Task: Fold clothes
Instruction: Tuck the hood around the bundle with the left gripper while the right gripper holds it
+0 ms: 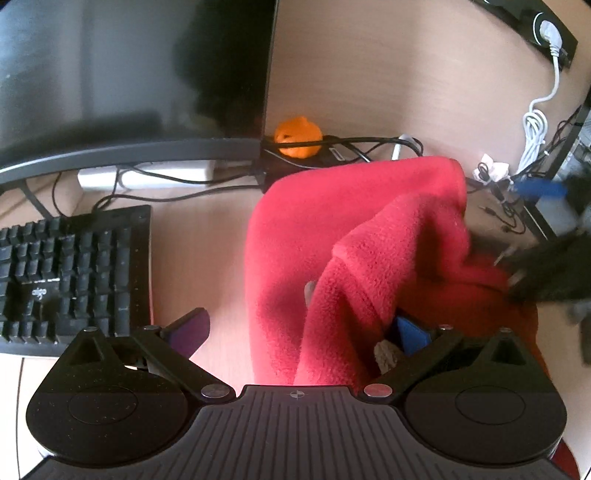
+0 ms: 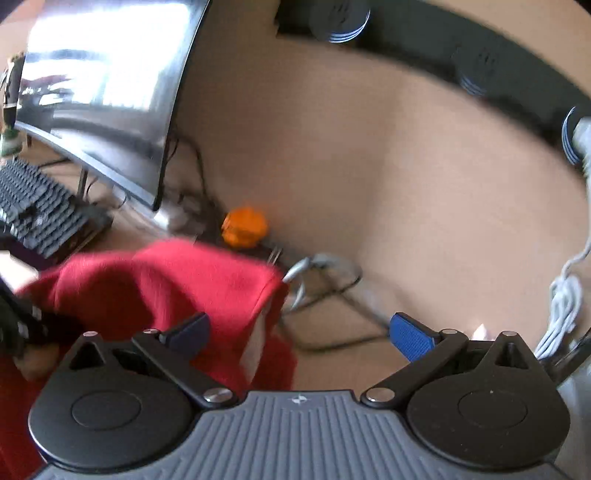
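A red fleece garment (image 1: pixel 332 240) lies bunched on the pale wooden desk (image 1: pixel 207 258), with one fold raised toward the back. My left gripper (image 1: pixel 299 332) is open wide around it. The cloth fills the gap between the purple left pad (image 1: pixel 188 332) and the blue right pad (image 1: pixel 410 332), which it partly covers. In the right wrist view the same garment (image 2: pixel 166 288) lies low on the left, under my left finger. My right gripper (image 2: pixel 299 334) is open, with only desk and cables between its pads. This view is blurred by motion.
A dark monitor (image 1: pixel 129 74) and a black keyboard (image 1: pixel 70 273) stand on the left. An orange object (image 1: pixel 297 136) and tangled cables (image 1: pixel 369 147) lie behind the garment. A white coiled cable (image 1: pixel 535 129) hangs at the right below a black power strip (image 1: pixel 535 22).
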Demonstrator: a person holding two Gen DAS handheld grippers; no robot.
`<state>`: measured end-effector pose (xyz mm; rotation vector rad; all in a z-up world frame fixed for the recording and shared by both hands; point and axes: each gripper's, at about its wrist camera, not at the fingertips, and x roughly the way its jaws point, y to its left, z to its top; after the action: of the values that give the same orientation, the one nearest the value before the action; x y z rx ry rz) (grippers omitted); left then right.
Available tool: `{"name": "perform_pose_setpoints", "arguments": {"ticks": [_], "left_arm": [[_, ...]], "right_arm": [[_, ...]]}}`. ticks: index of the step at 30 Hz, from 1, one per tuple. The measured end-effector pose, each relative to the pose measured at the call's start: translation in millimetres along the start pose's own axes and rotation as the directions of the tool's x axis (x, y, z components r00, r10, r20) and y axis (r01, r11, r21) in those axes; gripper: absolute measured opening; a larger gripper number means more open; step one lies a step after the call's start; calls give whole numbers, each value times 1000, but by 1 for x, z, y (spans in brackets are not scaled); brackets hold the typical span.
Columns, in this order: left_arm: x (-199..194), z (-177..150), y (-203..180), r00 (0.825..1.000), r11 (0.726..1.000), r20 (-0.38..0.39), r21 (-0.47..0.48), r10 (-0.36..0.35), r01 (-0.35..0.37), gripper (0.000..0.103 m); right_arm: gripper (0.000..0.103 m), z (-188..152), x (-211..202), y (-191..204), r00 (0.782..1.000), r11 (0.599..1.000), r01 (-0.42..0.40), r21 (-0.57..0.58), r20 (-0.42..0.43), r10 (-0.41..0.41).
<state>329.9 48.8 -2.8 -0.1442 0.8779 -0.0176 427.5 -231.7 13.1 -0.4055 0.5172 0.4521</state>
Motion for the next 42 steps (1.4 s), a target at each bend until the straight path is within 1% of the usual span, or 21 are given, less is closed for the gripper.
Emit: {"name": "perform_pose_setpoints", "arguments": {"ticks": [1,4,7,9,10,13,14,15,17,19,23,25,27,28,30,32,35,36,38,40,42], "left_arm": [[0,0,-2,1000,1000,-1,5,4,-4,103],[1,0,-5,1000,1000,-8,12,11,-11,103],[2,1,-5,1000,1000,-16,10,10,-10,103],[2,2,-5,1000,1000,-19,9,9,-9,103],[2,2,-5,1000,1000,-21,10,9,-9,103],[2,2,-6,1000,1000,-23,11,11,-11,103],[3,2,-6,1000,1000,-24,12,12,-12,103],[3,3,-7,1000,1000,-24,14,12,-12,103],[3,3,-7,1000,1000,-25,15,13,-13,103],[3,2,-8,1000,1000,-25,18,11,-10,103],[-1,0,-11,1000,1000,-21,28,0,1,103],[-8,-2,-15,1000,999,-4,34,-6,6,103],[-23,-7,-19,999,999,42,45,-25,23,103],[-32,-11,-21,997,997,53,65,-50,47,103],[-47,-21,-27,993,988,60,117,-106,99,103],[-63,-32,-33,985,974,63,170,-162,150,103],[-73,-56,-45,971,941,-6,242,-240,234,103],[-74,-64,-49,967,931,-32,264,-251,251,103],[-71,-81,-59,965,916,-85,302,-249,263,103],[-61,-95,-68,965,912,-137,319,-224,257,103],[-54,-106,-76,967,911,-160,335,-197,240,103]], "right_arm": [[103,5,2,-3,1000,1000,-4,18,5,4],[103,16,18,-11,993,985,-112,130,-12,114],[103,19,32,-9,992,980,-107,168,-49,117],[103,14,49,-6,990,985,-67,159,-112,85],[103,11,57,-4,987,987,-46,152,-144,68],[103,-2,68,-8,970,981,-40,189,-230,84],[103,-5,67,-11,968,978,-40,203,-236,89],[103,-8,64,-14,968,978,-31,207,-237,81],[103,-14,56,-19,972,984,26,176,-235,17],[103,-22,52,-21,969,988,73,137,-243,-38],[103,-41,66,-7,957,989,126,73,-272,-102],[103,-40,66,-7,955,986,138,93,-277,-107],[103,-37,49,-13,962,982,144,125,-250,-109],[103,-36,38,-17,968,979,145,145,-226,-110],[103,-37,8,-25,981,971,120,208,-175,-84],[103,-41,-29,-27,992,965,78,252,-117,-50],[103,-55,-76,-15,998,969,22,247,-63,-7],[103,-61,-89,-10,998,969,0,246,-57,14],[103,-74,-111,5,996,965,-57,256,-56,73],[103,-89,-125,21,990,963,-100,251,-67,121],[103,-107,-126,42,985,975,-103,196,-117,127]]}}
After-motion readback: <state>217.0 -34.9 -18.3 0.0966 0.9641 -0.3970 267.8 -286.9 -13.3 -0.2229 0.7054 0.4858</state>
